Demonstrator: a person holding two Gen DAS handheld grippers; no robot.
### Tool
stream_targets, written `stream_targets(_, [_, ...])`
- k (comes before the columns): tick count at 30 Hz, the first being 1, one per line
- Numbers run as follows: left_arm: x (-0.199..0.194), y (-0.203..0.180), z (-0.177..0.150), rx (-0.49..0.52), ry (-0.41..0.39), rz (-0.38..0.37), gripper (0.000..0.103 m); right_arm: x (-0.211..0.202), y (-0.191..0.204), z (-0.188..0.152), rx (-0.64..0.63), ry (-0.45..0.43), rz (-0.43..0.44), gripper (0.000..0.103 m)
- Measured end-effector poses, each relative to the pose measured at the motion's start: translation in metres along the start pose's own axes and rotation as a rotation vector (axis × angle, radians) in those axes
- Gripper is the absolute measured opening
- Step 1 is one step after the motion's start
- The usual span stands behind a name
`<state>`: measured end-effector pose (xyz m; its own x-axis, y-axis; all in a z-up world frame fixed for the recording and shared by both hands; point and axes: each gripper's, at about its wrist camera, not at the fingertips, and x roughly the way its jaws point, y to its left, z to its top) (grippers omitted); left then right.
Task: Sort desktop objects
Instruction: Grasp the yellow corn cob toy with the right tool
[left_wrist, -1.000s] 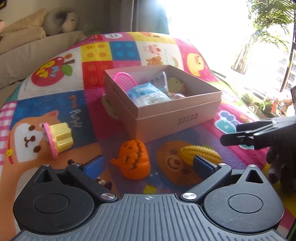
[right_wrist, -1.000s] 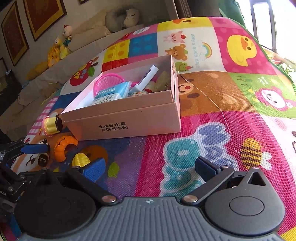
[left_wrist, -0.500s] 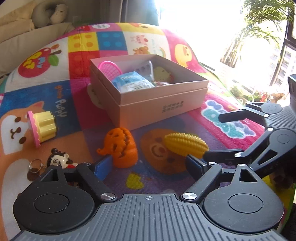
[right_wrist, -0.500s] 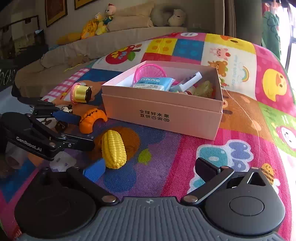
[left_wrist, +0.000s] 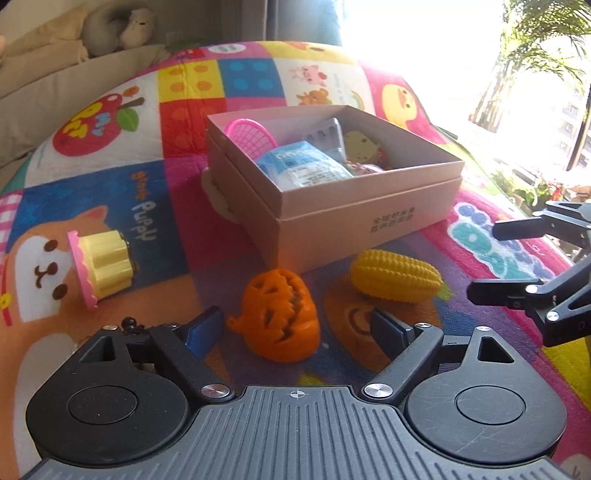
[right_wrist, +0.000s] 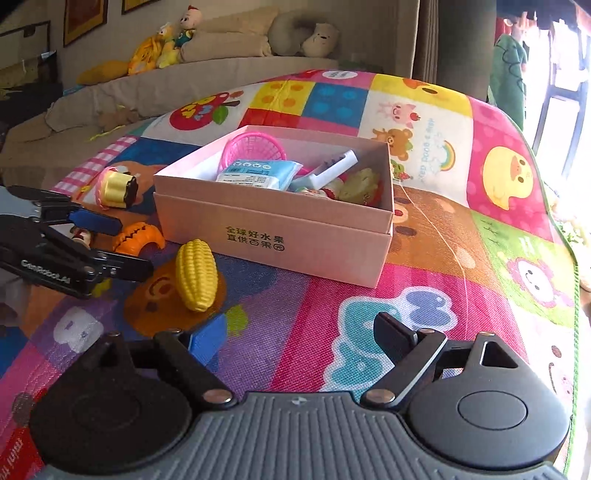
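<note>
Now toy corn (right_wrist: 196, 275) flat, long axis toward box (right_wrist: 273, 240), right gripper (right_wrist: 299, 338) jaws closing, empty.

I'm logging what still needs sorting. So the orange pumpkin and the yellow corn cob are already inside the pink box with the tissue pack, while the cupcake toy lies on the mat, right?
Not quite. The orange pumpkin and the yellow corn cob are not inside the pink box; both lie on the mat in front of it, as the left wrist view shows. The tissue pack is in the box, and the cupcake toy lies on the mat.
</note>
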<state>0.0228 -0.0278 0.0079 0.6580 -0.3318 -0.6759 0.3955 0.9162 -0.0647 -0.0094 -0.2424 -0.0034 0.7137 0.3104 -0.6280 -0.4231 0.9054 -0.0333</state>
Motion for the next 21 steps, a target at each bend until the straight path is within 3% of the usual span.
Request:
stream_targets(5, [-0.018, -0.019, -0.016, 0.055, 0.008, -0.106, 0.093, -0.005, 0.003, 0.010, 0.008, -0.024, 0.073, 0.088])
stream_targets(7, [-0.024, -0.024, -0.022, 0.067, 0.006, -0.111, 0.093, -0.004, 0.004, 0.017, 0.029, -0.029, 0.116, 0.078])
stream_targets(9, [-0.028, -0.026, -0.025, 0.080, -0.004, -0.088, 0.093, 0.002, 0.010, 0.025, 0.024, -0.017, 0.161, 0.066])
stream_targets(14, [-0.026, -0.017, -0.021, 0.066, -0.014, 0.001, 0.093, 0.030, 0.033, 0.038, -0.046, 0.020, 0.194, 0.057])
stream_targets(16, [-0.024, -0.014, -0.017, 0.056, -0.022, 0.018, 0.093, 0.043, 0.035, 0.041, -0.042, 0.064, 0.214, 0.034])
stream_targets(21, [-0.008, -0.016, -0.003, 0.049, -0.033, 0.047, 0.089, 0.038, 0.029, 0.037, -0.019, 0.087, 0.198, 0.030])
